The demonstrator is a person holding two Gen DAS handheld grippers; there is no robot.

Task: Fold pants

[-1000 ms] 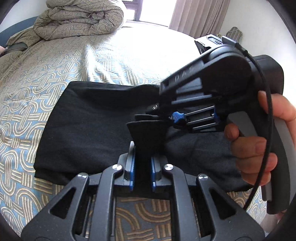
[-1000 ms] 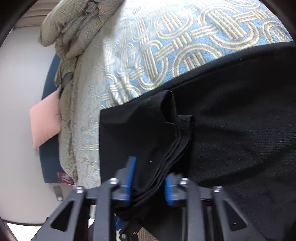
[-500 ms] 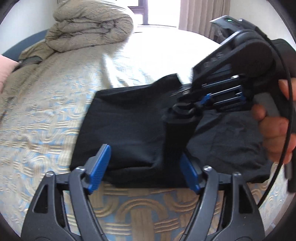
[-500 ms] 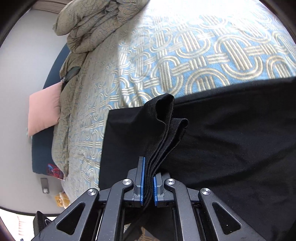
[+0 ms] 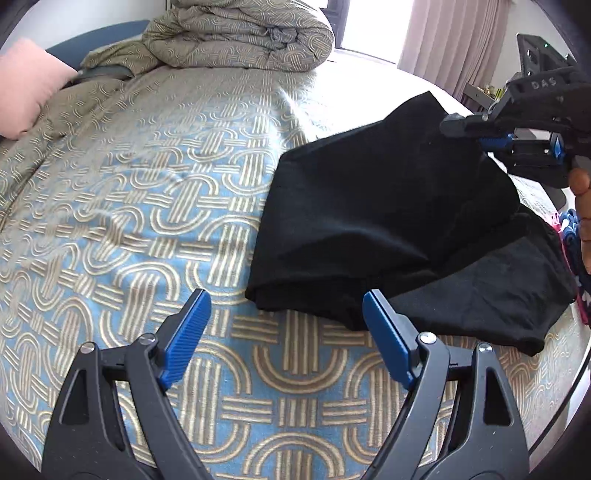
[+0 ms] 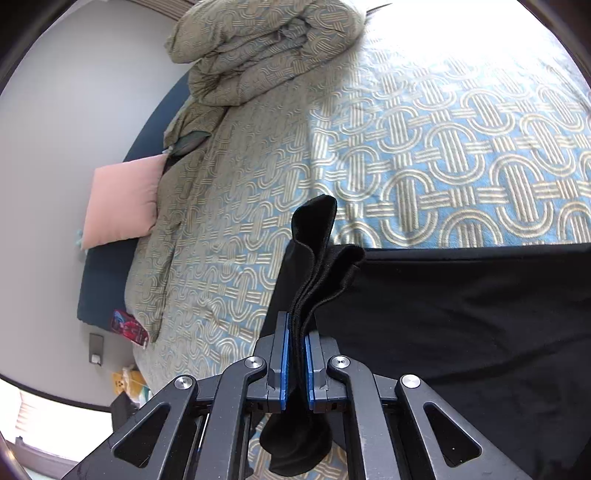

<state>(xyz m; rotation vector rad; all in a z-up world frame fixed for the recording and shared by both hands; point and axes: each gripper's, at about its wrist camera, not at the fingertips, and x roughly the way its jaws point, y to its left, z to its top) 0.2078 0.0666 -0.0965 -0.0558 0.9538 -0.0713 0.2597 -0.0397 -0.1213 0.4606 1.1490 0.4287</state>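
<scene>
The black pants (image 5: 388, 206) lie partly folded on the patterned bed cover, with one folded layer lifted at the right. My left gripper (image 5: 284, 332) is open and empty, just in front of the pants' near edge. My right gripper (image 6: 296, 354) is shut on a bunched corner of the pants (image 6: 317, 258) and holds it up above the bed; it also shows in the left wrist view (image 5: 517, 144) at the upper right.
A rolled duvet (image 5: 240, 33) and a pink pillow (image 5: 26, 85) lie at the head of the bed. The blue and gold bed cover (image 5: 129, 203) spreads left of the pants. Colourful cloth (image 5: 570, 236) shows at the right edge.
My left gripper opened, let go of the pants and pulled back to the left. My right gripper closed on the bunched corner and lifted it higher and to the right.
</scene>
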